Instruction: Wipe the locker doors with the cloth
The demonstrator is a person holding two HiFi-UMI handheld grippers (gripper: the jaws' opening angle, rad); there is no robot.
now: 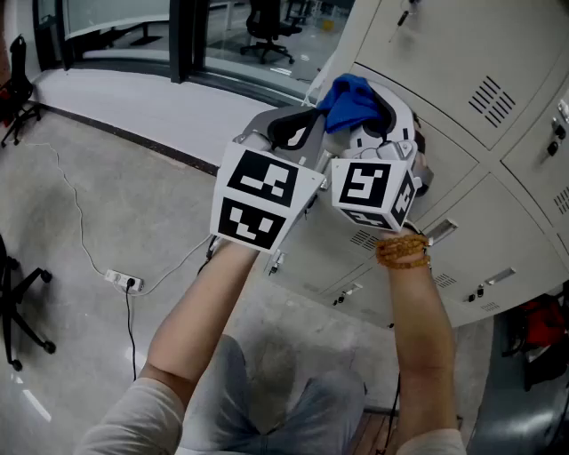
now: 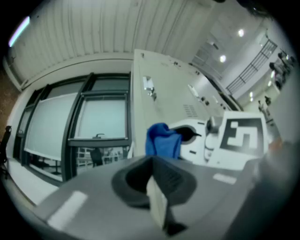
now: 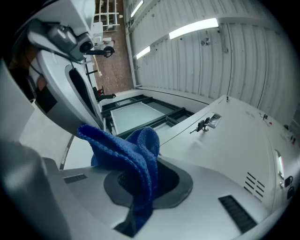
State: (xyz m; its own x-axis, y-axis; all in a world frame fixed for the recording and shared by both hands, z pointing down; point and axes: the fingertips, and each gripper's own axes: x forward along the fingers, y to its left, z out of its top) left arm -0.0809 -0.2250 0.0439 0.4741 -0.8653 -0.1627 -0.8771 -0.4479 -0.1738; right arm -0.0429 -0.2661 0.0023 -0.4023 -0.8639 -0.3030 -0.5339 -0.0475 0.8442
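A blue cloth (image 1: 351,99) sticks up from my right gripper (image 1: 378,124), which is shut on it; in the right gripper view the cloth (image 3: 133,154) bunches and folds over the jaws of the right gripper (image 3: 140,180). My left gripper (image 1: 296,131) is held close beside it on the left, shut with nothing in it; its jaws (image 2: 157,180) meet, and the cloth (image 2: 161,139) shows just beyond them. Both grippers are raised in front of the pale grey locker doors (image 1: 444,53), short of touching them. A key (image 3: 206,124) hangs in one door's lock.
The lockers (image 1: 498,222) run along the right, with handles and vent slots. A power strip (image 1: 124,282) and its cable lie on the concrete floor at the left. A chair base (image 1: 18,302) stands at the far left, and a glass wall (image 1: 133,18) lies behind.
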